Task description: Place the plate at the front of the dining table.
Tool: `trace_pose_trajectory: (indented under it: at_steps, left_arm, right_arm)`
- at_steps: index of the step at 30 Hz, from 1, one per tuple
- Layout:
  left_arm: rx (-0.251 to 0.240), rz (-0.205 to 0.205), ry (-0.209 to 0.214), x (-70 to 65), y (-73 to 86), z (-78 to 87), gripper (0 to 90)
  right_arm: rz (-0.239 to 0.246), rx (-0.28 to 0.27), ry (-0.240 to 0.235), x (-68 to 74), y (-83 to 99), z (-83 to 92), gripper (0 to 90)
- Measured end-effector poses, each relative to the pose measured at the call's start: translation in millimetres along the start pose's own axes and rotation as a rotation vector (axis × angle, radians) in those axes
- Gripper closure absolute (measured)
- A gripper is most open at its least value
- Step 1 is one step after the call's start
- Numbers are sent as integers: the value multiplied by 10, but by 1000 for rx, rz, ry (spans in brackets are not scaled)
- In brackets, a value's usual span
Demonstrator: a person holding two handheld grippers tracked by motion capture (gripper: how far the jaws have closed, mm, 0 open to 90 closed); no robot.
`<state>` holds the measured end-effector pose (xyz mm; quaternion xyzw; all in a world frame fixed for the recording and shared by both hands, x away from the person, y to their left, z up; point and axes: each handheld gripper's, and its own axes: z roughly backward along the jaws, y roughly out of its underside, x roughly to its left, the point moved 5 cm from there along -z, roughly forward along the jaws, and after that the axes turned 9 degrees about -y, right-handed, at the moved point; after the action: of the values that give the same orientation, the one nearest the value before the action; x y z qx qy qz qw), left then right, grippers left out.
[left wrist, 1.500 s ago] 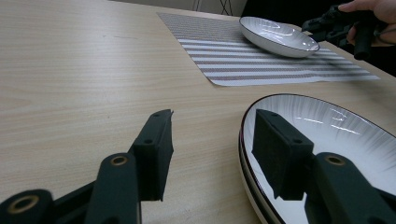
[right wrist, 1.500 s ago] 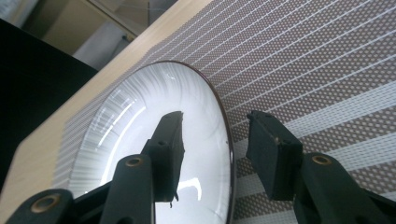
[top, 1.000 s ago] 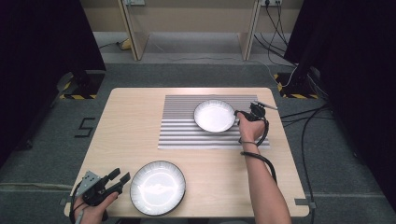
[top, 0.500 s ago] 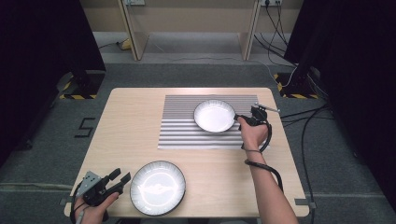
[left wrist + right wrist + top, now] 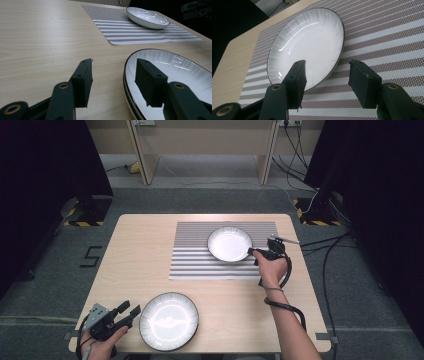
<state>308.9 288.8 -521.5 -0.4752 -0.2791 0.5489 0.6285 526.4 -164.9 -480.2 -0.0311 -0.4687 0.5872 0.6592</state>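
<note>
the right gripper [image 5: 260, 253] sits at the right edge of the smaller white plate [image 5: 230, 244], which lies flat on the striped placemat [image 5: 195, 265] toward the far side of the wooden table [image 5: 140, 250]. in the right gripper view its jaws have just been opening and now stand wide; one black pad [image 5: 298, 75] hangs over the near rim of that plate [image 5: 312, 40], the other over the bare mat [image 5: 387, 32], and neither pad presses on anything, so the plate is free. the person's right hand [image 5: 272, 270] holds that gripper, with its cable looping down around the wrist. at the near left corner of the table, the left gripper [image 5: 131, 313] rests low beside the larger dark-rimmed plate [image 5: 169, 321], which lies on the bare wood close to the front edge. in the left gripper view its jaws are partly apart: one pad [image 5: 83, 77] is over the table top, the other [image 5: 148, 80] hangs above the inside of the larger plate [image 5: 185, 72], the rim passing between them, with no squeeze on it that i can see. the two plates lie well apart.
</note>
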Motion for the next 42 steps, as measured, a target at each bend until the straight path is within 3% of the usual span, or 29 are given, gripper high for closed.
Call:
trace_pose_trajectory:
  at_steps: [42]
  left_arm:
    - [1,4,-10,22,7,16,474]
  right_arm:
    - [34,-16,-78,78,388,420,472]
